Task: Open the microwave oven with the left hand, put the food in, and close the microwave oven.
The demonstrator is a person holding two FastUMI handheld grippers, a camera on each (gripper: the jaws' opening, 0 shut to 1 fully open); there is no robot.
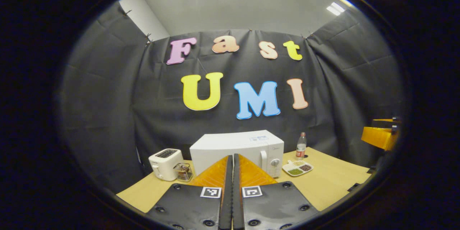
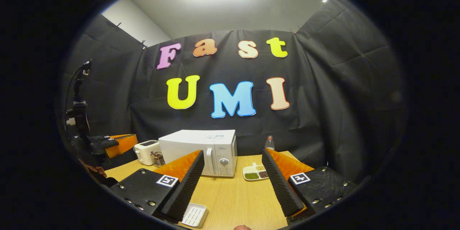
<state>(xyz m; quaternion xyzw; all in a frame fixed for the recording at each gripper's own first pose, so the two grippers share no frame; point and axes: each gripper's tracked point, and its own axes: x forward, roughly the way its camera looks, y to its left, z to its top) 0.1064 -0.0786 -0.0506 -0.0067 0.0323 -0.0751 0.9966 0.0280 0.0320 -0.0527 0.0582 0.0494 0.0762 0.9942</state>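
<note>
Left gripper, jaws pressed together, may bump the microwave oven ahead; right gripper jaws spread, empty.

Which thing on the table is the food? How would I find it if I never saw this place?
Find the big white microwave in the middle of the wooden table. Just beside its dial side lies a small white tray, flat and split into compartments. Unlike the toaster and the bottle nearby, it holds green and brown food.
</note>
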